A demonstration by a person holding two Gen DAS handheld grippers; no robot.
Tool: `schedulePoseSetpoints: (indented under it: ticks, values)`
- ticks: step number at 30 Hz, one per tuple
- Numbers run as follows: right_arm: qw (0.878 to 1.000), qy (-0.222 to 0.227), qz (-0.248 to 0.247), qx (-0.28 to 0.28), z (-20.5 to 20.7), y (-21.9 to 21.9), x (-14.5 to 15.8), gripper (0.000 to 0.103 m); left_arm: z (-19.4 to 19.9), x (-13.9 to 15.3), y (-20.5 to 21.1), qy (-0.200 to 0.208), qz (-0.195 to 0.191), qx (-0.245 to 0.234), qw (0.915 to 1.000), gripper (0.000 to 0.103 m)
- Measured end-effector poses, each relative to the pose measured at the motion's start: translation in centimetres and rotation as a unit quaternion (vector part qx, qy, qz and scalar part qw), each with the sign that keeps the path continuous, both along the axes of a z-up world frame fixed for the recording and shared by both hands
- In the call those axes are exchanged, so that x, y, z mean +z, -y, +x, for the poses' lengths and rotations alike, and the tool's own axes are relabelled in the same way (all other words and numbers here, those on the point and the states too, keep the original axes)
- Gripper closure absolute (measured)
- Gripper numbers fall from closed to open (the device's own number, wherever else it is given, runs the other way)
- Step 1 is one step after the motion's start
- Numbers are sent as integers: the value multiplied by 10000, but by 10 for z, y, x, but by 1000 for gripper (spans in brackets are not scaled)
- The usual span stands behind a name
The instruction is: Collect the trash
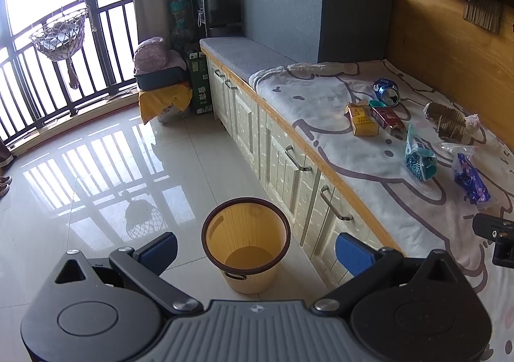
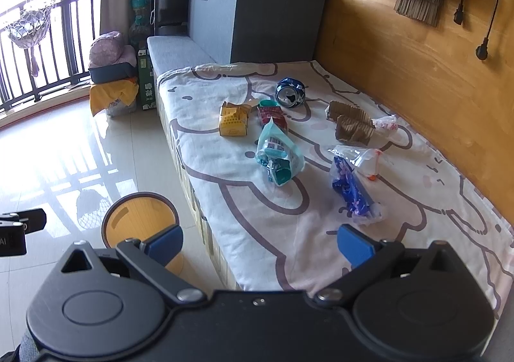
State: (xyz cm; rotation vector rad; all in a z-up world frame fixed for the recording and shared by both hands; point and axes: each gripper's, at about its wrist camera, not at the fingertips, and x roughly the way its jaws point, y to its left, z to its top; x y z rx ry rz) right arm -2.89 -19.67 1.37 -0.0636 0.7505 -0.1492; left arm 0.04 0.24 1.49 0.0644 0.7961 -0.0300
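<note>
**A:** Where does the trash lie?

**B:** On the cartoon-print blanket [image 2: 289, 233] over the bench; the crushed blue can [image 2: 290, 92] sits farthest back, at about twelve o'clock in the right wrist view; the yellow carton [image 2: 233, 122] is at eleven, the red packet [image 2: 272, 116] just beside it, a teal lid [image 2: 267, 103] touching the packet's far end; the teal wrapper [image 2: 279, 158] lies nearer, overlapping the packet's near end; brown corrugated cardboard [image 2: 351, 122] is at one o'clock with a white crumpled bag [image 2: 387, 124] against it; the blue-purple wrapper [image 2: 351, 191] and a clear bag [image 2: 366, 158] lie nearest, at two.

**A:** And the bin?

**B:** The yellow waste bin [image 1: 245, 243] stands upright on the tiled floor [image 1: 96, 169], just beside the cabinet doors [image 1: 289, 169]; its inside looks bare; in the left wrist view it sits dead centre, at twelve.

**A:** The tongs?

**B:** The left gripper [image 1: 255, 248] is spread wide, holding nothing, framing the bin; the right gripper [image 2: 258, 241] is likewise wide and empty, above the blanket's near edge, the trash well apart from its blue pads [image 2: 355, 246].
</note>
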Motion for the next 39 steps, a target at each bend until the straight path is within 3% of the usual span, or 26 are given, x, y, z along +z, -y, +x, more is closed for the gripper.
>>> schedulePoseSetpoints:
  ticks: [39]
  values:
    - [9999, 143, -58, 16, -7, -4, 3, 0, -4, 2, -3, 117, -50, 23, 9999, 0]
